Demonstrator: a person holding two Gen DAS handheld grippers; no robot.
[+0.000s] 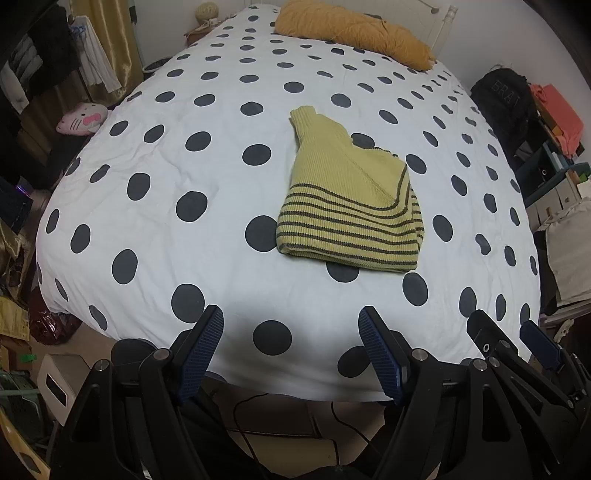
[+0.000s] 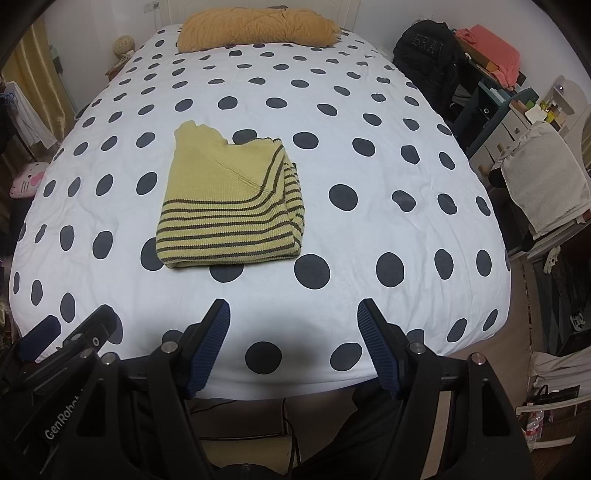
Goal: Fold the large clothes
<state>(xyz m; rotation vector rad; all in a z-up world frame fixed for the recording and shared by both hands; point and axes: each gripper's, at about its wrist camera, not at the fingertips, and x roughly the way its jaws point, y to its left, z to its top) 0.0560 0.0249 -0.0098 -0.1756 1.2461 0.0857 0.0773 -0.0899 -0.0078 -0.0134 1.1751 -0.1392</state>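
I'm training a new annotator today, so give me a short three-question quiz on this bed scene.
1. True or false: the yellow knitted sweater with dark stripes lies folded on the white duvet with dark polka dots.
2. What lies at the far end of the bed? A) mustard-yellow quilted pillow B) blue towel C) grey hat
3. What do the left gripper and right gripper hold?

Key: 1 true; 2 A; 3 nothing, both sets of jaws stand open and short of the sweater.
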